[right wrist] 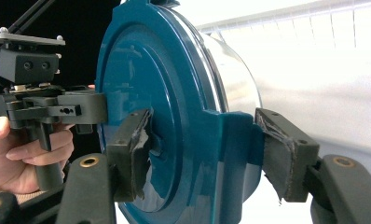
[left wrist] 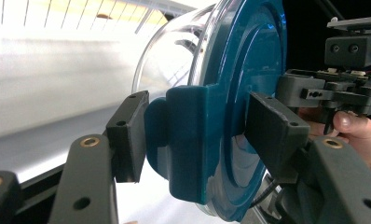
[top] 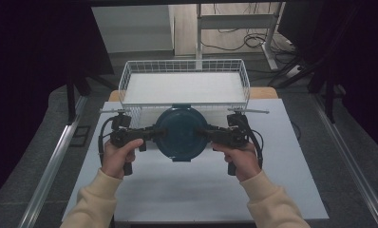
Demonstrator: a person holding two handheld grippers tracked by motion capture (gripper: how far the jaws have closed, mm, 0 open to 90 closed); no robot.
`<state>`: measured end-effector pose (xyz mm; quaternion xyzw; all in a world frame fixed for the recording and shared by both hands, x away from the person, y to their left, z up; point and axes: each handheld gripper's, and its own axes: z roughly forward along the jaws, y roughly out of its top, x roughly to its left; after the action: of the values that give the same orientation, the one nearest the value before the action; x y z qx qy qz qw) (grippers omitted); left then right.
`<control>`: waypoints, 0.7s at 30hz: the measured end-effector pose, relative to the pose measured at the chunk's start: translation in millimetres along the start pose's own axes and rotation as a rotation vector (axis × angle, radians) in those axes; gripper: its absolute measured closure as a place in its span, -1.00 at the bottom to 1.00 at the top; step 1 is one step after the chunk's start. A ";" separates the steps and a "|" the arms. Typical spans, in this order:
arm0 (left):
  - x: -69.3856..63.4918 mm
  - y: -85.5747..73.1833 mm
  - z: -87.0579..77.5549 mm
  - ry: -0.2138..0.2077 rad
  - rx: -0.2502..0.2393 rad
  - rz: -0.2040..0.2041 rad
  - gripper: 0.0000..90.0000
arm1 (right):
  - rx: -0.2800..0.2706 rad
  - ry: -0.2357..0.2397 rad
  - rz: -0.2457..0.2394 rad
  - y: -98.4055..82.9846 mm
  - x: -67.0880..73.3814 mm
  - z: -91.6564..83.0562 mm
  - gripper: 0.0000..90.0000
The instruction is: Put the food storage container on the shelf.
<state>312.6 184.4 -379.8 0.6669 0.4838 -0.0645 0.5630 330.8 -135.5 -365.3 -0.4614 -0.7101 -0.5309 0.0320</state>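
A round clear container with a teal lid (top: 181, 134) hangs between both grippers above the white table (top: 177, 190), lid facing up, just in front of the wire basket. My left gripper (top: 155, 134) is shut on the lid's left side clip (left wrist: 188, 140), one pad (left wrist: 127, 135) under the clip and the other on top of the lid. My right gripper (top: 207, 134) is shut on the opposite clip (right wrist: 230, 154) in the same way. The clear wall (left wrist: 174, 51) of the container shows below the lid (right wrist: 151, 84). Its inside is too washed out to read.
A white wire basket (top: 184, 65) with a white floor stands at the table's far edge, right behind the container. Beyond it are desk legs and floor cables (top: 244, 40). Dark curtains flank both sides. Bare table surface lies between the person's sleeves.
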 end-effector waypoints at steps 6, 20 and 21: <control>-4.2 17.7 -5.2 0.003 -0.014 0.023 -0.09 | -0.008 0.005 -0.018 18.8 6.1 -0.5 -0.15; -11.1 71.0 -7.5 -0.005 -0.018 0.045 -0.09 | -0.029 0.000 -0.043 69.3 14.1 -3.1 -0.15; -11.0 75.7 -6.9 -0.006 -0.023 0.041 -0.09 | -0.028 0.000 -0.046 73.1 13.9 -3.1 -0.15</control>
<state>358.0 191.4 -318.3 0.6701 0.4689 -0.0494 0.5734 371.8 -128.5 -303.5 -0.4454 -0.7130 -0.5414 0.0133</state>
